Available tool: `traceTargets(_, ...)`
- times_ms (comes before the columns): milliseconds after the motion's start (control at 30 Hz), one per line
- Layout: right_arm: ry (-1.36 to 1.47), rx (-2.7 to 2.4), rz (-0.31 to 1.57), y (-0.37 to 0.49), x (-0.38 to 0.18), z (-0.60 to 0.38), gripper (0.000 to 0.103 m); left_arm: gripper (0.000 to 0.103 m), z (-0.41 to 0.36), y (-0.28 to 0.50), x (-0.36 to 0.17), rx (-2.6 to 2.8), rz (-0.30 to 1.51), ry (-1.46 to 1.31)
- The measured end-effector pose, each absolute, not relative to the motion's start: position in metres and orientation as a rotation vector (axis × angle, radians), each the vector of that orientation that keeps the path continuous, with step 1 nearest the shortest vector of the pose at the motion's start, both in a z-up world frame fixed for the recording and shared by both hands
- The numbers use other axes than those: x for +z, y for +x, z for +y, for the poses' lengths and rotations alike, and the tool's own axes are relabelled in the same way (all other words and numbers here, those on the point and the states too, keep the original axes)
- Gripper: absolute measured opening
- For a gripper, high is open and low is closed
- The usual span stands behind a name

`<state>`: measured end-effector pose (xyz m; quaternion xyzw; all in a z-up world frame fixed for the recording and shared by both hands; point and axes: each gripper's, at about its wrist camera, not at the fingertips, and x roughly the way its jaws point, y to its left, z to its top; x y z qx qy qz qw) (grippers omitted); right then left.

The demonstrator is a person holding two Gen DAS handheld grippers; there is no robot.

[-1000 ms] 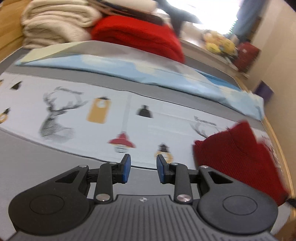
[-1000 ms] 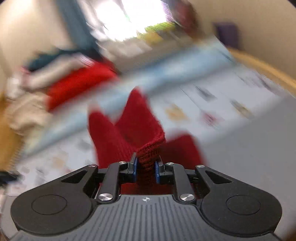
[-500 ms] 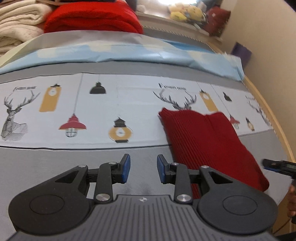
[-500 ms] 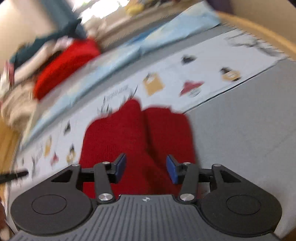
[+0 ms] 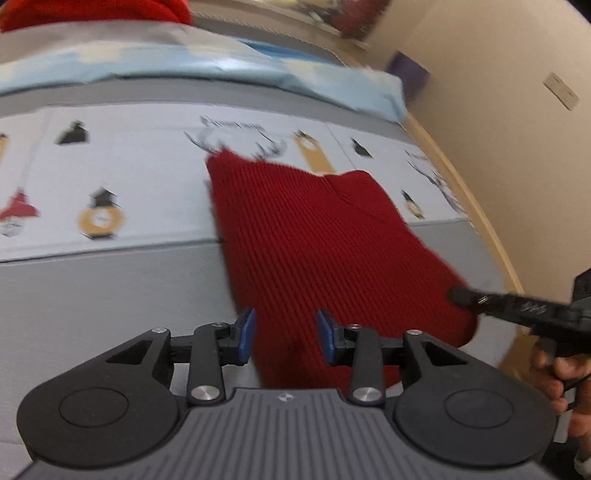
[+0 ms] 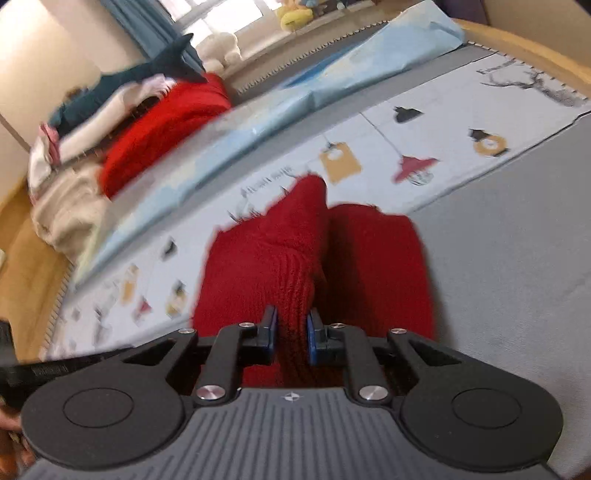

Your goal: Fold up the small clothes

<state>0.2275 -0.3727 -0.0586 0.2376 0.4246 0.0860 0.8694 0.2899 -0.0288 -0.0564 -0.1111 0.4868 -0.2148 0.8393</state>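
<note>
A pale printed sheet [image 6: 461, 122] with lamps, lanterns and stag heads lies in a band across the grey bed cover [image 6: 517, 266], and beyond it runs a light blue sheet [image 6: 332, 74] with white patches. At the far end sits a heap of folded laundry: a bright red knit [image 6: 162, 129], a cream blanket [image 6: 70, 206] and a dark teal piece [image 6: 147, 72] on top (edges blurred). A yellow plush toy [image 6: 295, 16] rests by the window, and a beige wall [image 5: 498, 110] carries 1 switch plate [image 5: 560, 95].
</note>
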Motion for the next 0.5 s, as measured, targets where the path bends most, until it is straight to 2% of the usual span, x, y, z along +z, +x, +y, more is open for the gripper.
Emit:
traceTargets(67,0.493,0.115,0.998,0.231,-0.082,-0.382,0.016,0.050,-0.039,0.289,-0.070,-0.519,1.033,-0.251)
traceTargets(167,0.471,0.074,1.131,0.238,-0.119,-0.385,0.016,0.051,-0.060,0.291,-0.093,-0.546,1.115,-0.212)
traceTargets(233,0.421,0.072,1.134,0.242,-0.125,-0.378,0.017,0.053,-0.072,0.287,-0.103,-0.571,1.096,-0.158)
traceTargets(267,0.411,0.067,1.129,0.244,-0.126,-0.376,0.019,0.063,-0.078,0.285,-0.111,-0.538,1.107,-0.084)
traceTargets(333,0.417,0.055,1.123,0.244,-0.124,-0.371,0.022,0.068,-0.083,0.286,-0.124,-0.502,1.162,-0.030)
traceTargets(433,0.431,0.045,1.104,0.246,-0.120,-0.369,0.032,0.068,-0.075,0.294,-0.121,-0.498,1.190,-0.094)
traceTargets(500,0.494,0.064,1.028,0.247,-0.109,-0.377,0.032,0.067,-0.065,0.301,-0.109,-0.482,1.149,-0.155)
